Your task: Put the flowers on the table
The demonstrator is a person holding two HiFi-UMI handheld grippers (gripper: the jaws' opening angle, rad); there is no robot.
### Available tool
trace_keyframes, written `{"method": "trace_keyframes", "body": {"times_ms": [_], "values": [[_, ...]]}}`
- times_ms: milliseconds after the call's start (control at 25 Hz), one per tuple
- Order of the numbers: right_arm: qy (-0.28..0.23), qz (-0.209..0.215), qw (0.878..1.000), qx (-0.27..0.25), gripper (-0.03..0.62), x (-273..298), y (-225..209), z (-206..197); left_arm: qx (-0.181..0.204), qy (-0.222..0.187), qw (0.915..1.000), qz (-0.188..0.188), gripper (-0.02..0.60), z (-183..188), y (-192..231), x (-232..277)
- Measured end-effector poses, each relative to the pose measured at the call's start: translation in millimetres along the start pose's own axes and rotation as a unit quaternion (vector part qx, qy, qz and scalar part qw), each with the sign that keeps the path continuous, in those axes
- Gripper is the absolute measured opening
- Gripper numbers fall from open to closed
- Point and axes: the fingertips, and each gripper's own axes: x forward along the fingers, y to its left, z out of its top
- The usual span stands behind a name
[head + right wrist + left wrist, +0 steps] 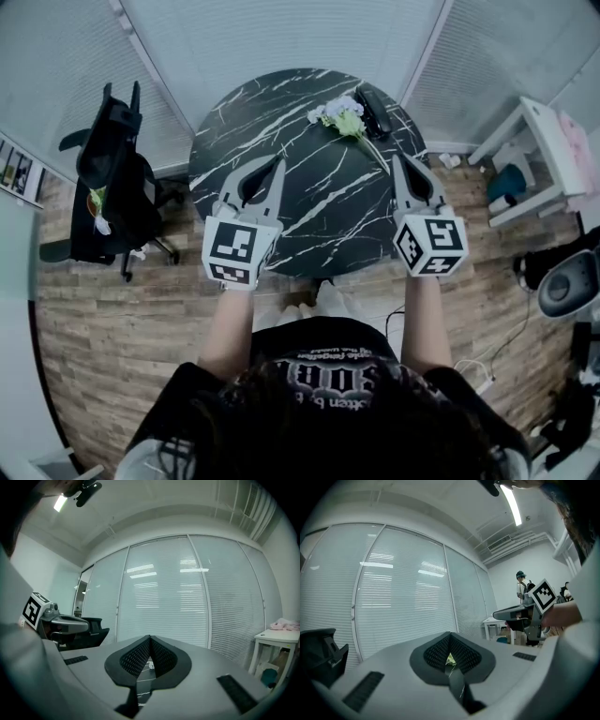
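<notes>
A bunch of pale purple and green flowers (341,116) lies on the far right part of the round black marble table (281,122), its stem pointing toward me. My left gripper (278,162) hovers over the table's near left, shut and empty. Over the near right edge my right gripper (397,157) is also shut and empty, its tips just short of the stem's end. In the left gripper view the jaws (450,634) meet, and a bit of green shows through the gap behind them. In the right gripper view the jaws (150,638) are closed too, with marble below.
A black oblong device (375,111) lies right beside the flowers. A black office chair (112,178) stands left of the table and a small white table (542,141) to the right. Blinds wall the far side. The floor is wood.
</notes>
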Motion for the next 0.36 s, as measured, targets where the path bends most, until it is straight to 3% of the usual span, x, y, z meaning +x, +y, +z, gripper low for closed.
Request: {"method": "trace_keyframes", "body": {"times_ms": [360], "values": [[0.0,0.002,1.0,0.016,0.029,-0.3,7.2,-1.1,0.002,-0.003,1.0,-0.003,0.003,1.3,-0.7,-6.6]]}}
